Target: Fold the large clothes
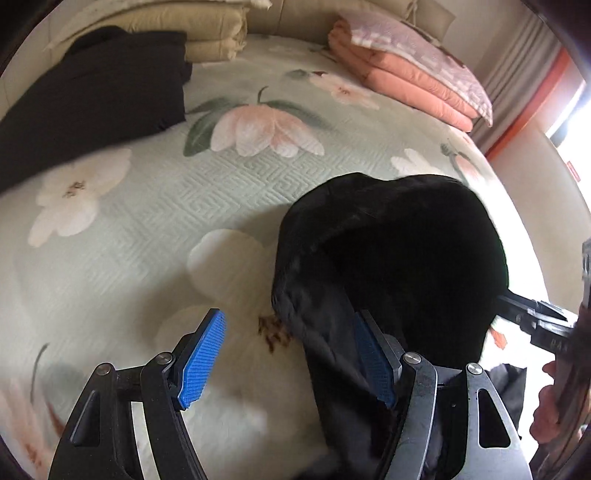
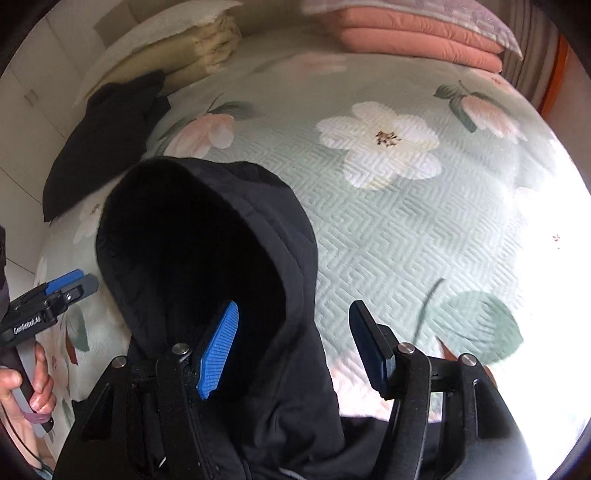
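Nearest the lenses, both grippers are seen with fingers spread apart and nothing pinched between the pads. The left gripper [image 1: 291, 354] is held low over the bed, its right-hand finger overlapped by the edge of the black hooded garment [image 1: 399, 258], while its left-hand blue pad [image 1: 201, 360] stands clear over the bedspread; whether cloth lies between the pads cannot be told. The right gripper [image 2: 295, 347] is held the same way from the other side, its left-hand pad [image 2: 218, 350] lying against the hood's rim and its other finger over bare bedspread. The two tools appear to be set at opposite edges of the hood so that the garment can be taken on both sides at once, which is judged to be the opening of a fold, not yet begun.

Just beyond, the hood [image 2: 199, 243] is seen lying open, mouth up, on the floral bedspread [image 1: 155, 206], the body of the garment running back under the grippers and out of view.

Farther off, a second black garment [image 1: 92, 96] is laid flat near the head of the bed, probably set aside. At the far edge, folded cream bedding [image 1: 214, 33] and a pink quilt stack [image 1: 410, 77] are piled, leaving the middle as working room.
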Demonstrator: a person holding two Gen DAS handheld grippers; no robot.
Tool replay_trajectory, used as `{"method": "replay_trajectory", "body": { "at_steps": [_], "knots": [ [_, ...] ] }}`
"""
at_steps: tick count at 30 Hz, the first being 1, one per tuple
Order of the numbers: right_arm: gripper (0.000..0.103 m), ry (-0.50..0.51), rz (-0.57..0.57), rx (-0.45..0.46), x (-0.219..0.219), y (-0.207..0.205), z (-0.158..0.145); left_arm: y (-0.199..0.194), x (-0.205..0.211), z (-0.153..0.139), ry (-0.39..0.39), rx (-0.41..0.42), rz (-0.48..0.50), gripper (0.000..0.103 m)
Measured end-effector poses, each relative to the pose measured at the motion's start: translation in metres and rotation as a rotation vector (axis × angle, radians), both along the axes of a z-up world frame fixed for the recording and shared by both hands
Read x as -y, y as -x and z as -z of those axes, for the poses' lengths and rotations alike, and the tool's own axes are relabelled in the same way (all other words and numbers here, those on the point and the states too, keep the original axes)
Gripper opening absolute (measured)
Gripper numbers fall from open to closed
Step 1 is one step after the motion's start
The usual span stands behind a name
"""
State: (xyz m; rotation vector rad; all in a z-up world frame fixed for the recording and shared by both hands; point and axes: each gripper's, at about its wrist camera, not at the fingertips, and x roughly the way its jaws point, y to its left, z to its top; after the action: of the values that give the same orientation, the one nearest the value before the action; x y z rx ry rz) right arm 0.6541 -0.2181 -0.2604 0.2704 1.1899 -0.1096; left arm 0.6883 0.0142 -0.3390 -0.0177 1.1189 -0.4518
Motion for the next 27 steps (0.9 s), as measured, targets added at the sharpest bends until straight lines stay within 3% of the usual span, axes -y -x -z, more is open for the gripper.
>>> {"method": "replay_trajectory", "body": {
  "at_steps": [4, 7, 10, 13, 17, 21, 24, 27],
  "knots": [
    [0.063, 0.188, 0.009, -0.04, 0.005, -0.004, 0.03, -0.011, 0.0, 0.026, -0.064, 0.01, -0.009, 0.069],
    [0.063, 0.13, 0.044, -0.06, 0.032, 0.007, 0.051, -0.015, -0.02, 0.047, -0.054, -0.032, -0.018, 0.067],
    [0.065, 0.033, 0.07, -0.102, 0.053, 0.011, 0.083, -0.022, -0.04, 0.075, 0.02, -0.133, -0.055, 0.068],
    [0.069, 0.099, 0.032, -0.067, 0.046, 0.012, 0.082, -0.019, -0.048, 0.075, 0.077, -0.116, -0.063, 0.068],
    [0.069, 0.067, -0.005, -0.073, 0.046, 0.016, 0.064, -0.005, -0.056, 0.058, 0.046, -0.09, -0.038, 0.069],
    [0.069, 0.055, -0.071, 0.017, 0.041, 0.025, 0.009, 0.01, -0.062, 0.012, -0.018, 0.023, -0.008, 0.068],
    [0.07, 0.045, -0.111, 0.103, 0.027, 0.012, -0.027, 0.009, -0.049, -0.037, 0.066, 0.104, 0.021, 0.068],
    [0.07, 0.014, -0.135, 0.147, 0.007, -0.022, -0.042, -0.003, -0.011, -0.062, 0.125, 0.137, 0.07, 0.068]
  ]
}}
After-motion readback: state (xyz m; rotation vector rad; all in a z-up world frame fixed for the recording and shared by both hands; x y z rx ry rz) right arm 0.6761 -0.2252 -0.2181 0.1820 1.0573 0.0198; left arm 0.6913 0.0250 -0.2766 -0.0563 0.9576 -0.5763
